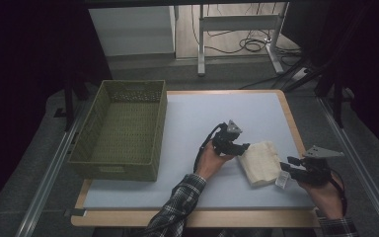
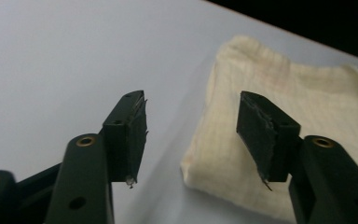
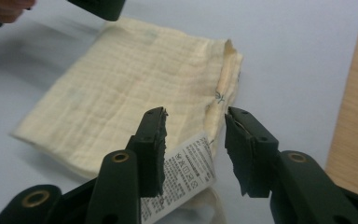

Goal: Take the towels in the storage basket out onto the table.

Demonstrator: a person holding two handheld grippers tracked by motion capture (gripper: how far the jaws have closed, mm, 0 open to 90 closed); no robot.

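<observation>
The left gripper [image 1: 233, 143] points rightward, its fingers [image 2: 128, 126] spread apart and holding nothing. The right gripper [image 1: 291, 170] points leftward, fingers [image 3: 151, 140] likewise parted. A plaid sleeve [image 1: 177, 207] covers the left forearm.

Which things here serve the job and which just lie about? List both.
Likely in the job:
folded cream cloth
left gripper, fingers open at its edge
right gripper, fingers open over its care label
green basket

Lying about:
cables on the floor

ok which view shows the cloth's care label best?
Right gripper view: the care label lies between that hand-held gripper's open jaws, its print visible. High view shows it as a small white patch at the folded cloth's corner. Left gripper view shows cloth, no readable label.
</observation>
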